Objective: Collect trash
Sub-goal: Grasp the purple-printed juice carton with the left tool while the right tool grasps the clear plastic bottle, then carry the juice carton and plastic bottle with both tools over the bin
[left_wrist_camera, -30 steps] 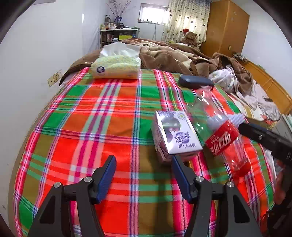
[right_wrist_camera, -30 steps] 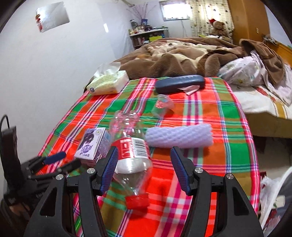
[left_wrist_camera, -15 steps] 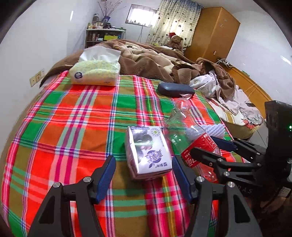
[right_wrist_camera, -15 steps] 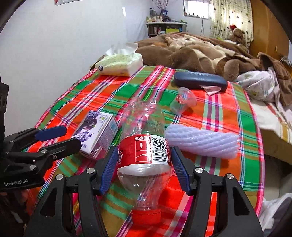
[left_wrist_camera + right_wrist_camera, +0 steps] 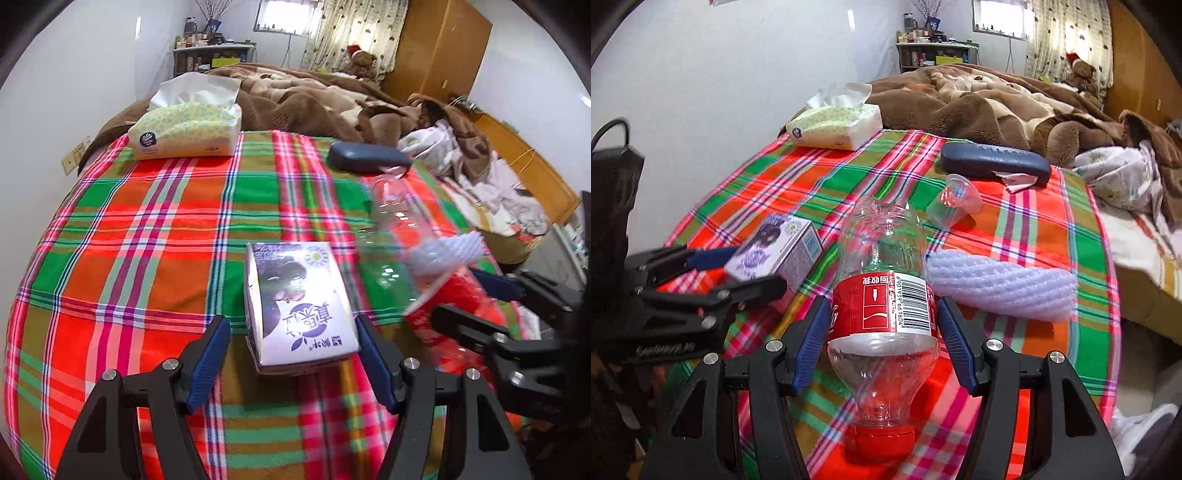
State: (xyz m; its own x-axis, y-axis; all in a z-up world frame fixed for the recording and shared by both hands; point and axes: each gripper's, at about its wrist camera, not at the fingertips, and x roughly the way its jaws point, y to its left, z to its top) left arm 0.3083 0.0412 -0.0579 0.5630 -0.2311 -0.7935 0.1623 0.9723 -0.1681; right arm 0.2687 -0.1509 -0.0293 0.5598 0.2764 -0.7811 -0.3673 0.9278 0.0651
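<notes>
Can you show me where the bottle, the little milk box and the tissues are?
bottle (image 5: 882, 306), right wrist view, on its red label.
milk box (image 5: 299, 306), left wrist view, on its printed top face.
tissues (image 5: 188, 129), left wrist view, on the green dotted pack.

Bare plaid blanket (image 5: 147, 236) left of milk carton (image 5: 299, 299); right side crowded: bottle (image 5: 882, 291), foam sleeve (image 5: 997, 284), cup (image 5: 955, 201) close together.

**Two low cams, same bed**

Left wrist cam sits low, close over the plaid blanket (image 5: 147, 229), looking along the bed toward the window (image 5: 286, 16). Right wrist cam looks the same way from further right. Both catch the milk carton (image 5: 299, 302), bottle (image 5: 882, 280) and tissue pack (image 5: 834, 127).
</notes>
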